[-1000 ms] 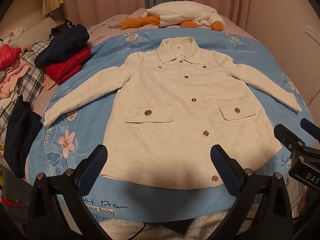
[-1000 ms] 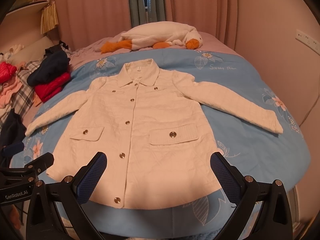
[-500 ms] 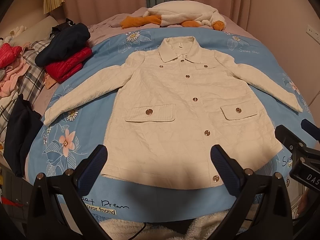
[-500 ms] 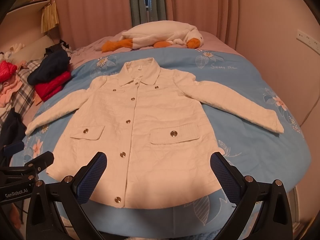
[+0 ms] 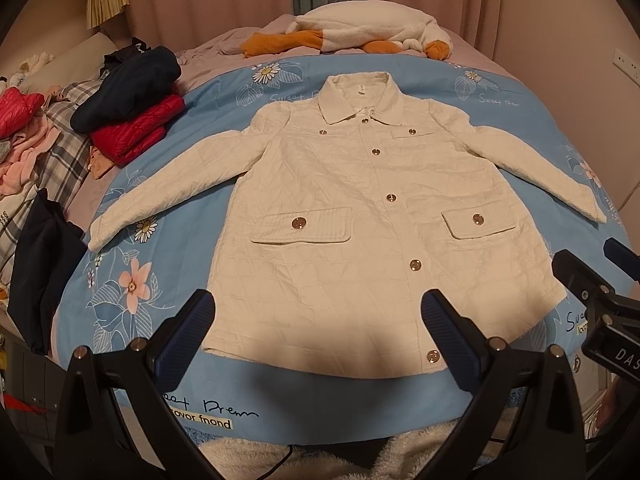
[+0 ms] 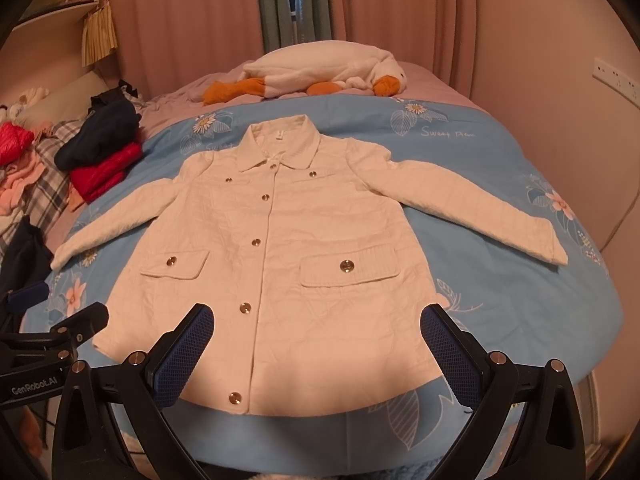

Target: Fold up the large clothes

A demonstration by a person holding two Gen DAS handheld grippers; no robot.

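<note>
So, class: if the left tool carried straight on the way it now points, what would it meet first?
Most likely the white jacket, near its hem: the left tool is open and aimed over the hem at the jacket lying flat on the blue quilt. Nothing shows between them, though depth is hard to judge.

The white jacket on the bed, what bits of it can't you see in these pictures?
- The white jacket lies front up; its back is hidden against the blue quilt in both views.
- Collar tag: too small to read.
- Pocket insides: covered by buttoned flaps.
- Hem near the right tool: partly behind its fingers.
</note>
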